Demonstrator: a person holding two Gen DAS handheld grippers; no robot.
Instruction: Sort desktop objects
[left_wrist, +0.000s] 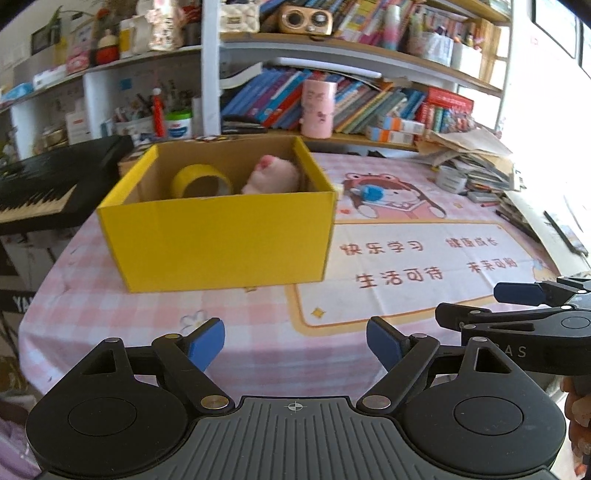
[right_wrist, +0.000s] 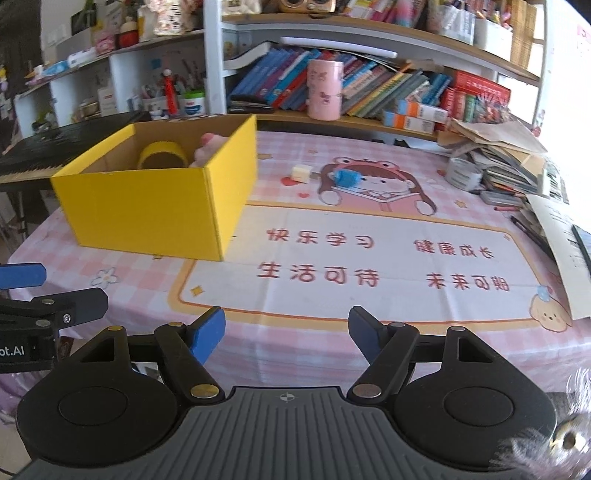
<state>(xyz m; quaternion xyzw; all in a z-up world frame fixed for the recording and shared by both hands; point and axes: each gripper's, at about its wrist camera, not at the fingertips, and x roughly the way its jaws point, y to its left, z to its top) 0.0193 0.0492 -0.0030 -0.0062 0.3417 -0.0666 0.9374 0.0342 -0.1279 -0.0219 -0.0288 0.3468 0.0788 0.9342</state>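
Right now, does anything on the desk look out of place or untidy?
Two small items sit loose on the pink tablecloth outside the yellow box: a cream cube and a blue piece. At the right edge, a paper pile sprawls askew.

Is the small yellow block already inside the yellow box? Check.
No, the small yellow block lies on the tablecloth beside the yellow box.

Premises: a home study or child's room. Evidence: table (right_wrist: 369, 332) covered with a pink checked cloth and a cartoon study mat (right_wrist: 354, 258); far wall taken up by white shelving (right_wrist: 214, 55) crowded with children's books (right_wrist: 369, 88), stationery pots and ornaments; an electronic keyboard (left_wrist: 40, 192) at far left; loose papers piled at far right (right_wrist: 491, 155).
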